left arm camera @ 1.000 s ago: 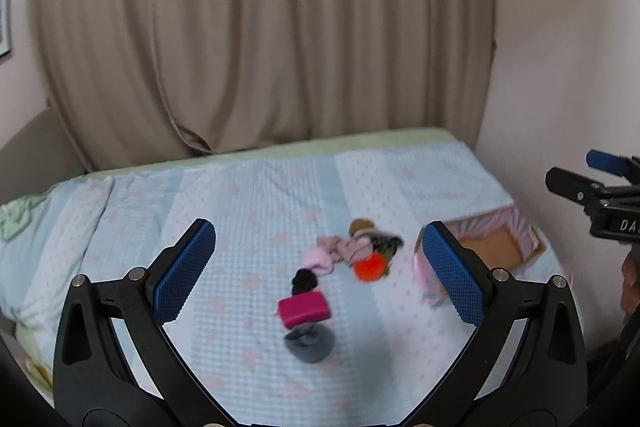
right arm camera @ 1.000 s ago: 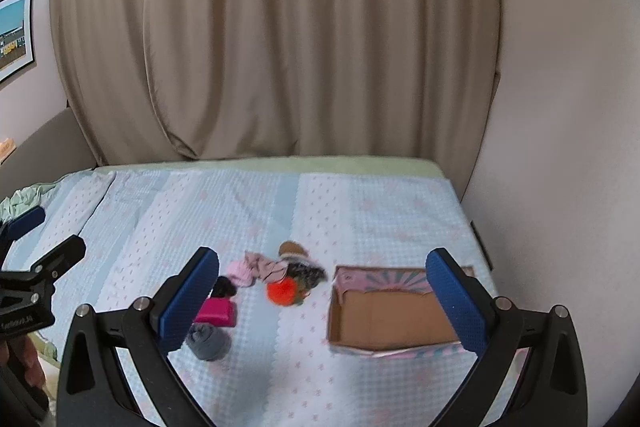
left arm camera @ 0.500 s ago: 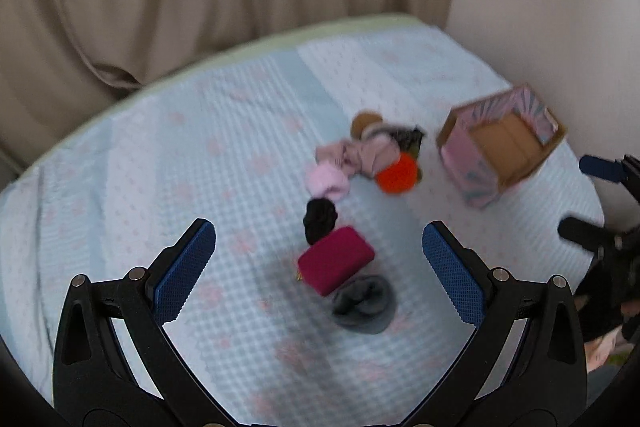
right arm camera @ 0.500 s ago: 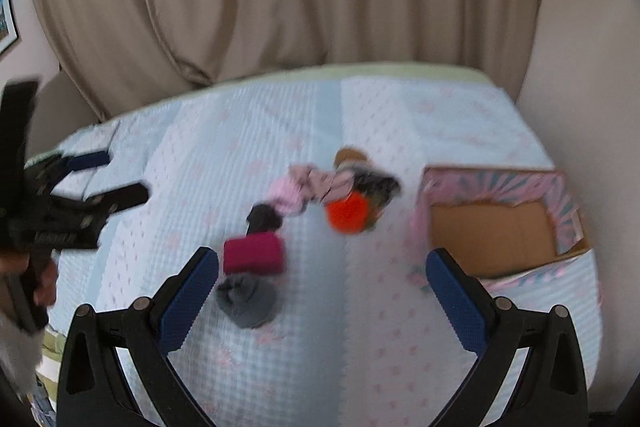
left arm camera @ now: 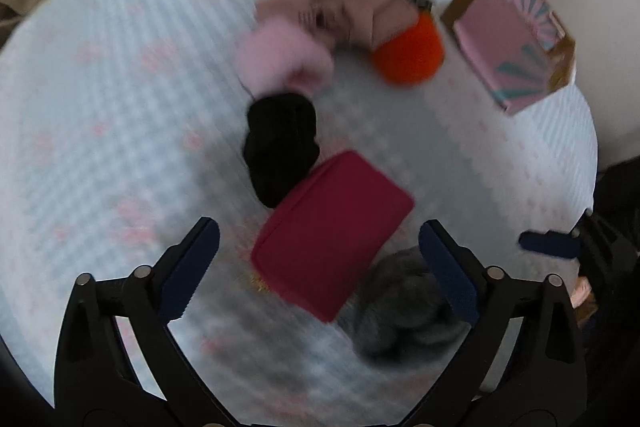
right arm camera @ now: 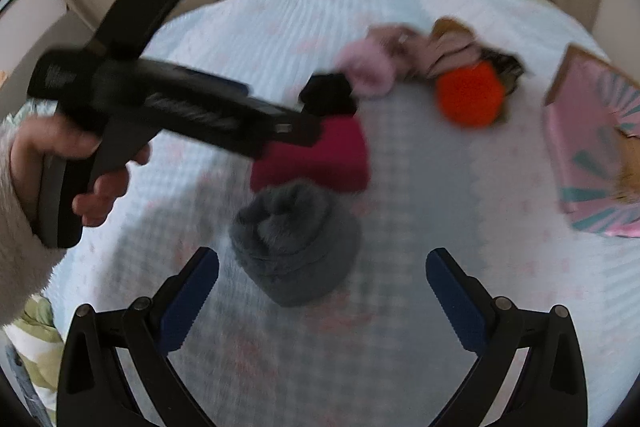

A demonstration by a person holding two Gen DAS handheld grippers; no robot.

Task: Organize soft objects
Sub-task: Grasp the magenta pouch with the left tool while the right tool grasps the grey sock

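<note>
Both tongs point steeply down at the bed (left arm camera: pixel 120 75), which wears a pale blue quilted cover with faint pink flecks.

The left tongs (left arm camera: pixel 318 269) fill the bottom of their own view, black frame with blue ribbed pads. Their jaws stand wide and have just been closing a little; the magenta pouch (left arm camera: pixel 332 231), a flat rectangular fabric case, shows between them in the frame, with nothing gripped. In the right wrist view the same tool crosses the upper left, held by a hand (right arm camera: pixel 80 163) in a fuzzy cream sleeve (right arm camera: pixel 20 267), fingers wrapped around the black handle.

The right tongs (right arm camera: pixel 322 293) also stand wide open and empty, at the bottom of their view. Just above them, at mid-frame, lies a grey knitted roll (right arm camera: pixel 296 243), rounded and woolly, touching the lower edge of the pouch.

Above the pouch in the left wrist view sits a black soft bundle (left arm camera: pixel 280 143), then a fluffy pink piece (left arm camera: pixel 280 59), a dusty-pink crumpled cloth (left arm camera: pixel 360 11) and a bright orange ball-shaped item (left arm camera: pixel 408 51), clustered in the upper middle. A pink patterned cardboard box (left arm camera: pixel 512 55), open and tilted in the frame, stands at the upper right. The pictures are blurred.
</note>
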